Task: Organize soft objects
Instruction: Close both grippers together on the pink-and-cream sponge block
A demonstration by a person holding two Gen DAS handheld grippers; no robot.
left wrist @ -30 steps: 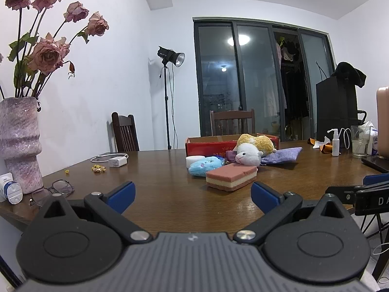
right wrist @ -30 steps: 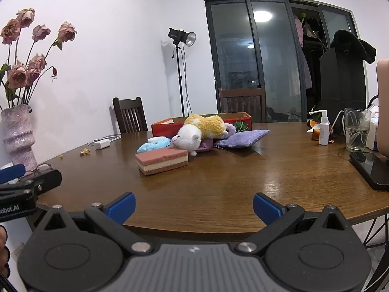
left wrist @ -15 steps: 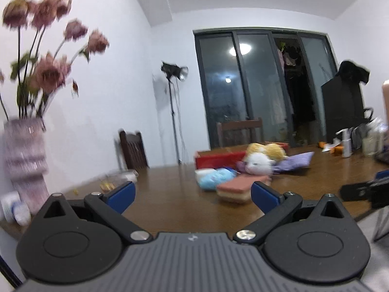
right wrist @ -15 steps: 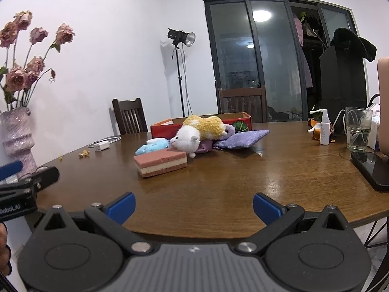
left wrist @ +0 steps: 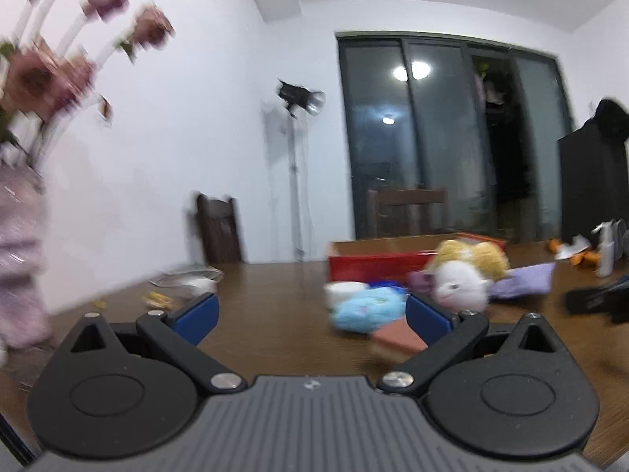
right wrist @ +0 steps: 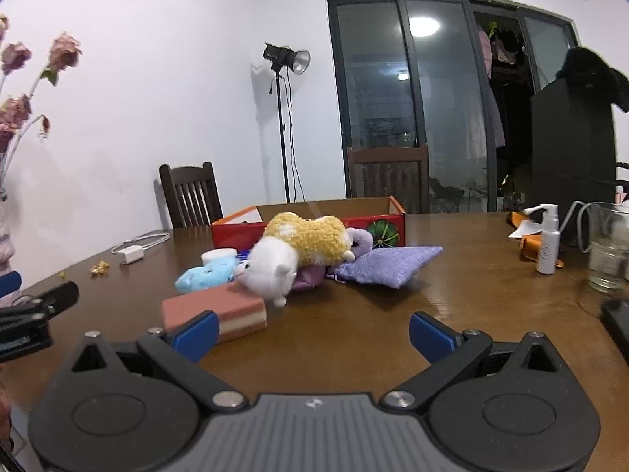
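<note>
A pile of soft things lies mid-table before a red cardboard box (right wrist: 377,226): a white-and-yellow plush animal (right wrist: 298,251), a light-blue plush (right wrist: 206,275), a purple fabric pouch (right wrist: 387,265) and a pink layered sponge block (right wrist: 220,310). In the left wrist view, which is blurred, the same pile shows: plush animal (left wrist: 464,279), blue plush (left wrist: 367,308), sponge block (left wrist: 395,338), box (left wrist: 377,265). My left gripper (left wrist: 310,316) is open and empty, just short of the pile. My right gripper (right wrist: 312,332) is open and empty, its left finger near the sponge block.
A vase of dried pink roses (left wrist: 23,196) stands at the table's left edge. A white charger with cable (right wrist: 131,253) lies at the left. A spray bottle (right wrist: 548,242), a glass (right wrist: 607,246) and a dark phone (right wrist: 617,316) stand at the right. Chairs stand behind the table.
Both grippers have moved forward over the table toward the pile, the left one fast enough to blur its view. Both stay open and empty.
</note>
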